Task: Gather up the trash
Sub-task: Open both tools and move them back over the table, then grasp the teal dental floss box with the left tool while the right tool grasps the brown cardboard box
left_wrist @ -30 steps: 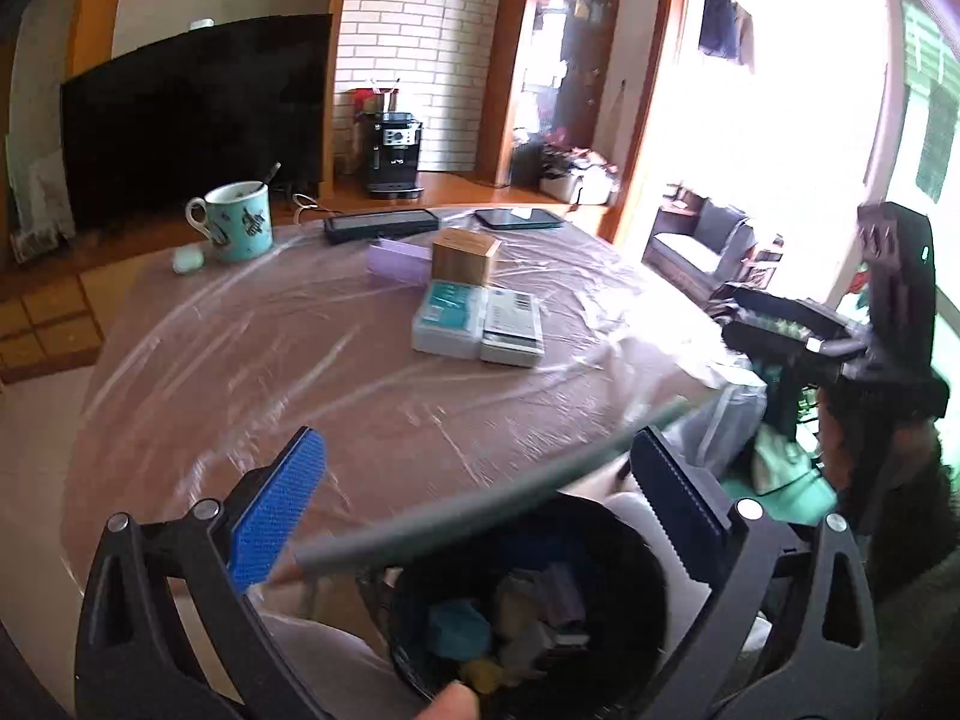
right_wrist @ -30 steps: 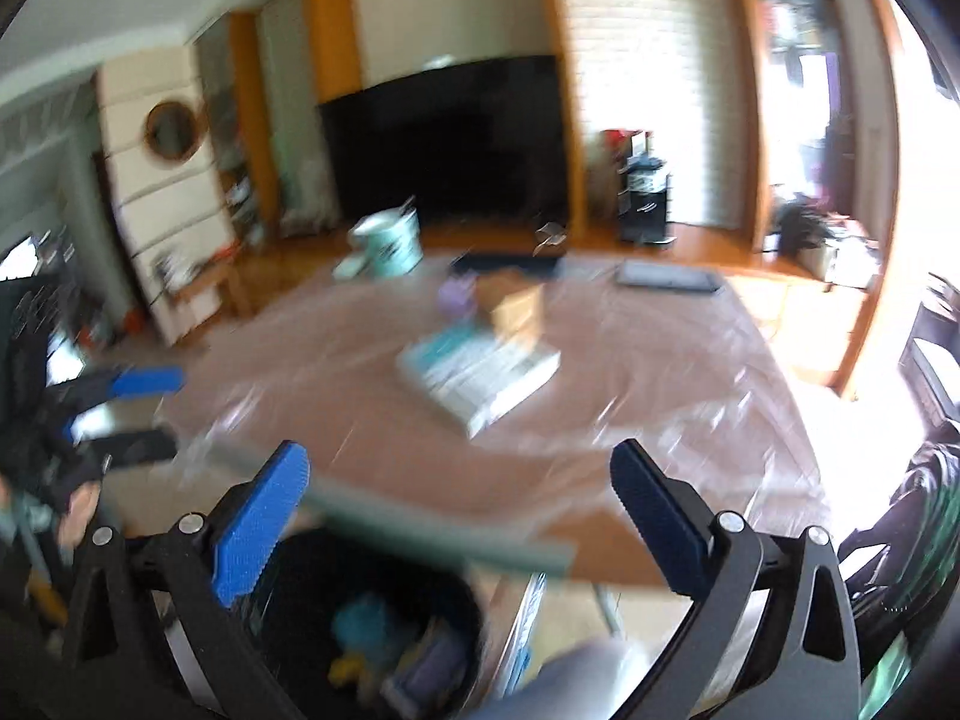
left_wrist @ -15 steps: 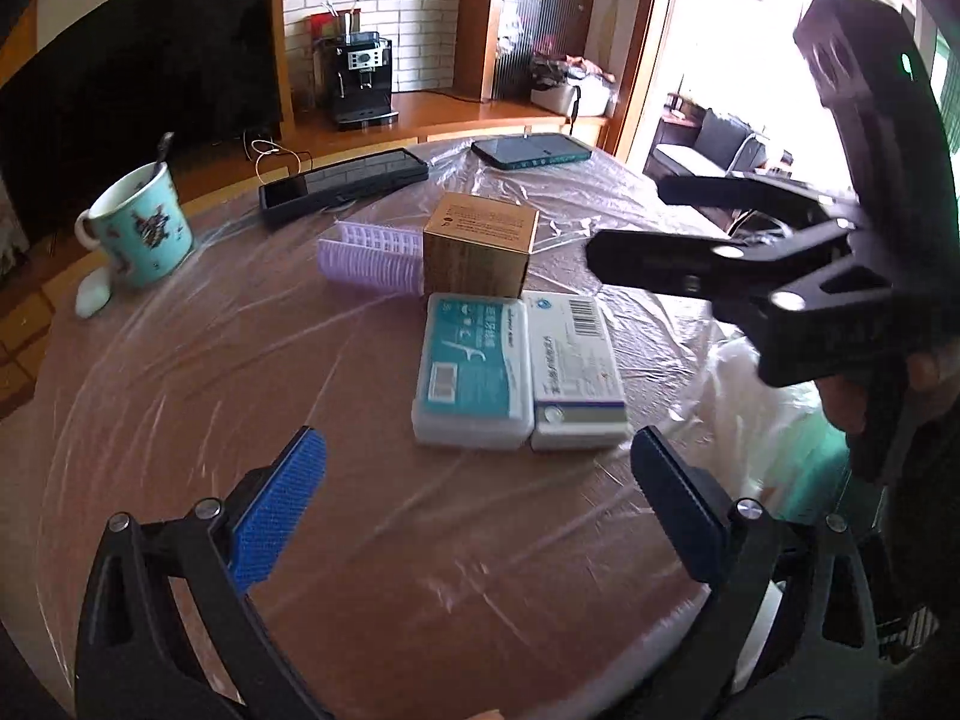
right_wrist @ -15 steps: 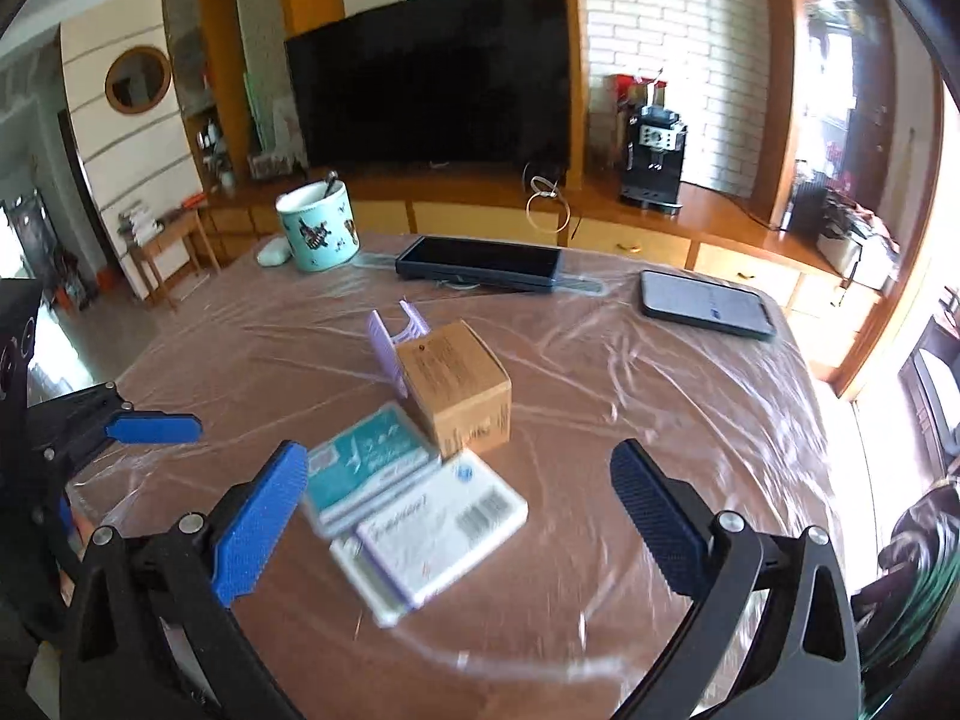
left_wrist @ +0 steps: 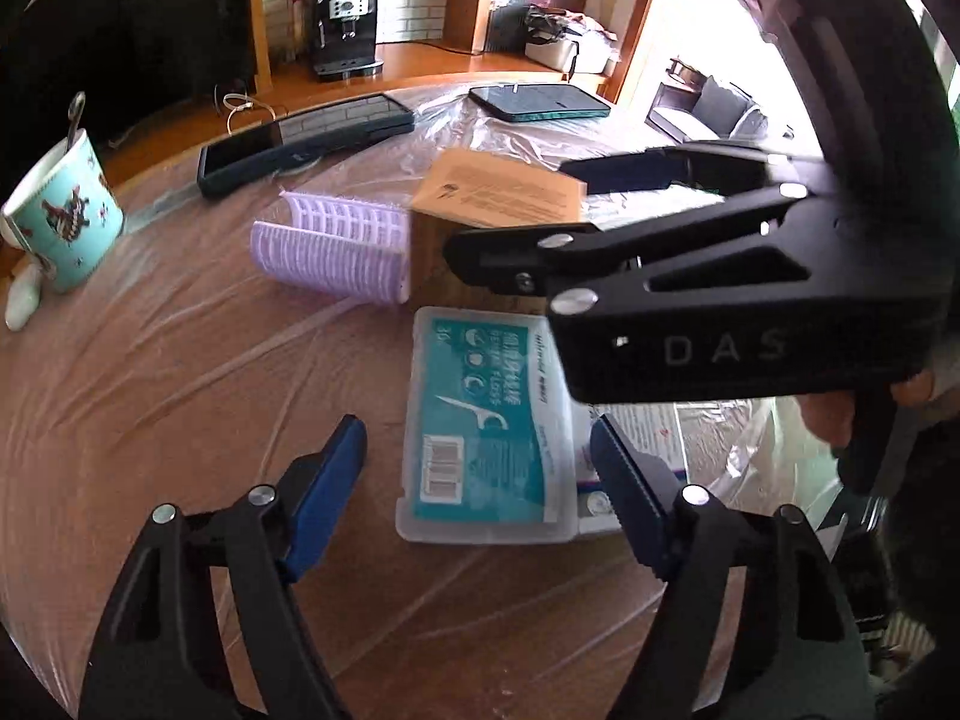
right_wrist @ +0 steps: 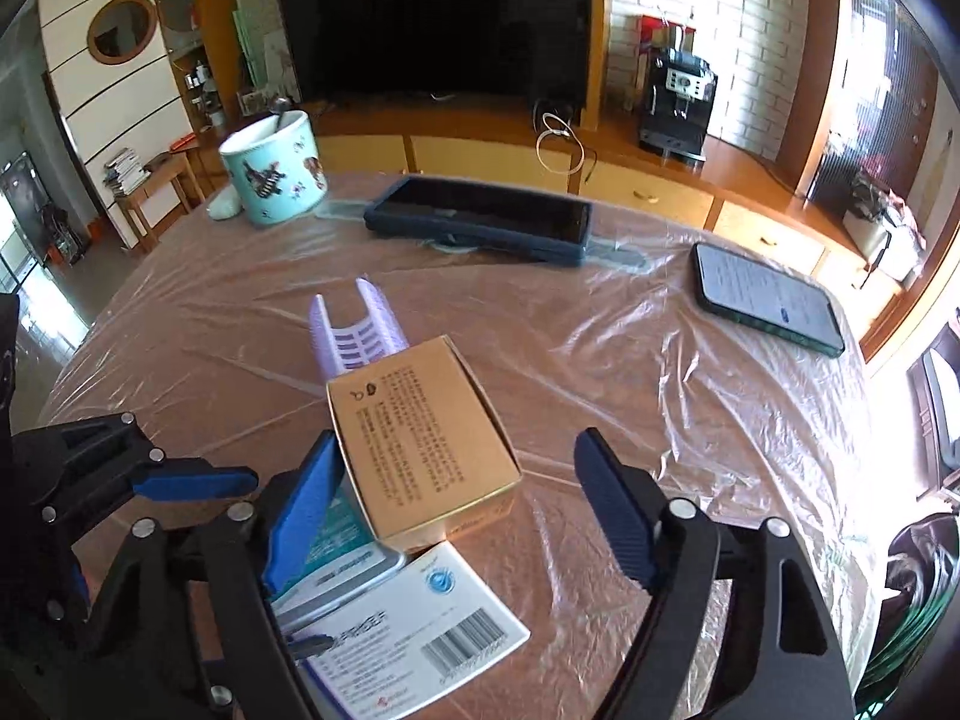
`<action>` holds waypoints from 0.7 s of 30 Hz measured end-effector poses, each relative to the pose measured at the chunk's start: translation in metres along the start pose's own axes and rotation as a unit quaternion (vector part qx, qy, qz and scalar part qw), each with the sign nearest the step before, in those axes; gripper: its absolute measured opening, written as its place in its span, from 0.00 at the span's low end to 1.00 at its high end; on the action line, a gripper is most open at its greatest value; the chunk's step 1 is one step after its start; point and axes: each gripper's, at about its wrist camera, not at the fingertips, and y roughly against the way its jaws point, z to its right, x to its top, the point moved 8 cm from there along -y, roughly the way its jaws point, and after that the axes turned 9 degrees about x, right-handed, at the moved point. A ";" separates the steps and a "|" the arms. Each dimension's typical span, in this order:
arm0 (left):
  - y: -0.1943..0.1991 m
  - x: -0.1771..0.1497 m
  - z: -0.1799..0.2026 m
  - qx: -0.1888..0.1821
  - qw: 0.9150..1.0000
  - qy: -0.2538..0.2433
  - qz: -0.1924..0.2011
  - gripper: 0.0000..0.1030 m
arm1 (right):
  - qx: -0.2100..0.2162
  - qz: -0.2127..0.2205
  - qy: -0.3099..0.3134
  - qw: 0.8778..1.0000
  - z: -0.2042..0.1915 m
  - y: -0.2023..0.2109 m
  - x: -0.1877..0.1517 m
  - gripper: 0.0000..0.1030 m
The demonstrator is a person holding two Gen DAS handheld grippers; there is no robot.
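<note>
A brown cardboard box stands mid-table and also shows in the left wrist view. My right gripper is open, its jaws on either side of the box's near end. A teal floss box lies flat in front of it, with a white barcoded box beside it. My left gripper is open and empty, straddling the floss box's near end. A purple ribbed plastic piece lies left of the cardboard box.
A teal mug with a spoon stands at the far left. A dark cased tablet and a phone lie at the table's far side. Clear plastic film covers the round table. The right gripper's body crosses the left view.
Both grippers moved forward from over the black bin onto the table. The jaws narrowed somewhat. The right gripper closed in on the cardboard box, the left on the floss box.
</note>
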 end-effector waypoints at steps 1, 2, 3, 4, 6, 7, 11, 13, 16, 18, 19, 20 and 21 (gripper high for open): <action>0.000 0.000 -0.002 -0.001 1.000 0.005 -0.001 0.76 | -0.001 -0.002 -0.008 1.000 0.003 -0.002 -0.001 0.68; 0.000 0.001 -0.003 -0.002 1.000 0.007 -0.002 0.75 | -0.002 -0.002 -0.013 1.000 0.006 -0.003 -0.001 0.66; 0.000 0.001 -0.005 -0.003 1.000 0.009 -0.003 0.75 | -0.001 -0.003 -0.020 1.000 0.009 -0.004 -0.002 0.65; 0.001 0.000 -0.008 -0.001 1.000 0.012 -0.002 0.75 | 0.000 -0.001 -0.024 1.000 0.010 -0.005 -0.003 0.63; -0.003 0.001 -0.012 0.004 1.000 0.014 -0.004 0.72 | 0.002 -0.001 -0.029 1.000 0.012 -0.006 -0.004 0.63; -0.004 0.000 -0.012 0.007 1.000 0.012 -0.006 0.71 | 0.002 -0.002 -0.030 1.000 0.013 -0.007 -0.004 0.63; -0.008 -0.002 -0.005 0.036 0.999 -0.022 -0.005 0.71 | 0.000 -0.005 -0.037 0.999 0.017 -0.011 -0.003 0.63; -0.010 -0.001 -0.002 0.047 0.998 -0.034 -0.004 0.71 | -0.001 -0.004 -0.044 0.999 0.019 -0.013 -0.003 0.63; -0.013 0.003 -0.005 0.053 0.998 -0.027 -0.003 0.71 | 0.002 -0.003 -0.058 0.998 0.022 -0.015 -0.004 0.63; -0.016 0.006 -0.007 0.055 0.998 -0.025 -0.002 0.71 | 0.001 -0.002 -0.065 0.998 0.025 -0.015 -0.005 0.62; -0.016 0.005 -0.007 0.055 0.998 -0.026 -0.005 0.71 | 0.001 -0.002 -0.065 0.998 0.026 -0.016 -0.005 0.56; -0.016 0.006 -0.006 0.058 0.998 -0.031 -0.008 0.71 | 0.001 -0.002 -0.065 0.998 0.026 -0.016 -0.006 0.50; -0.017 0.005 -0.005 0.062 0.997 -0.037 -0.012 0.71 | -0.001 -0.004 -0.064 0.998 0.026 -0.017 -0.006 0.49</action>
